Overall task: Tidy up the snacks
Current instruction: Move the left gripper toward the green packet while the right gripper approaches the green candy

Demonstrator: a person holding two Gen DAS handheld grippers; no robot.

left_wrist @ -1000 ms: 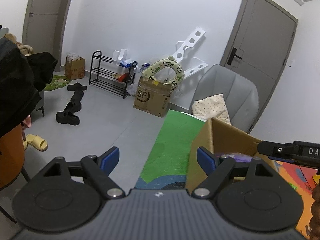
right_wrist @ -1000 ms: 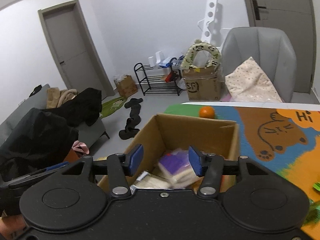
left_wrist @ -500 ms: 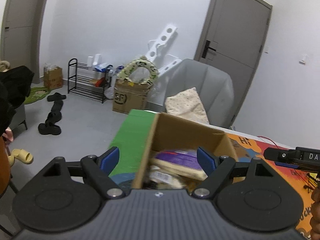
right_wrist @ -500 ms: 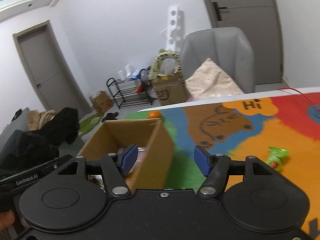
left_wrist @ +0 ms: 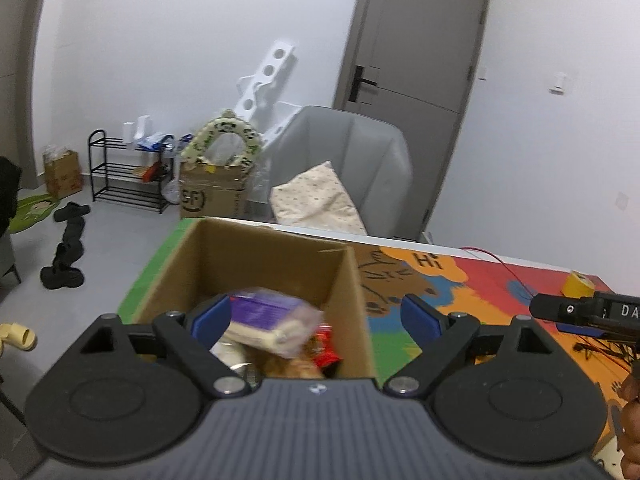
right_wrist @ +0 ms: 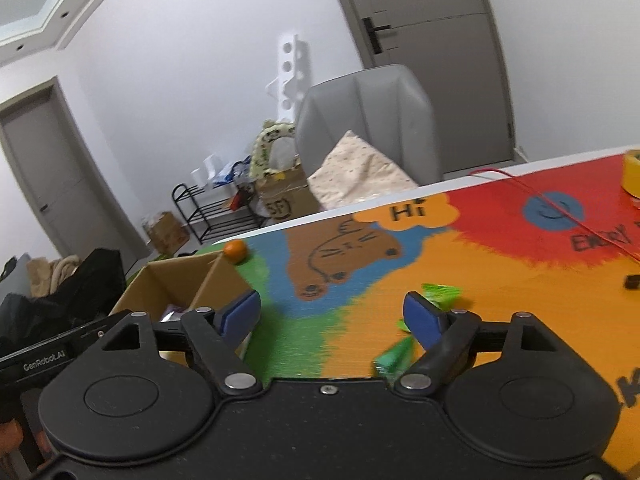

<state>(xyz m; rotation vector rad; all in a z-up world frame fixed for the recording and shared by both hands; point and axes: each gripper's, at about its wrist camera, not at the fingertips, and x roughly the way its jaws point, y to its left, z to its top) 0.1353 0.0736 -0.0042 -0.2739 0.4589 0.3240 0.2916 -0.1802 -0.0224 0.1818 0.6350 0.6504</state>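
Left claw (left_wrist: 316,318) wide, just opening, over cardboard box (left_wrist: 260,256) of snacks; right claw (right_wrist: 334,318) wide, just opening, empty, above tabletop (right_wrist: 500,280) near green packets (right_wrist: 442,293).

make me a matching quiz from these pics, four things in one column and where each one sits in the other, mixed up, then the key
Things:
1. orange fruit
2. purple snack packet
3. green wrapper
4. yellow tape roll

Places:
A. inside the cardboard box
B. on the orange part of the mat, ahead of the right tool
C. on the mat just beyond the box's far corner
D. on the red part of the mat, near the table's far edge

Pairs: 1-C, 2-A, 3-B, 4-D
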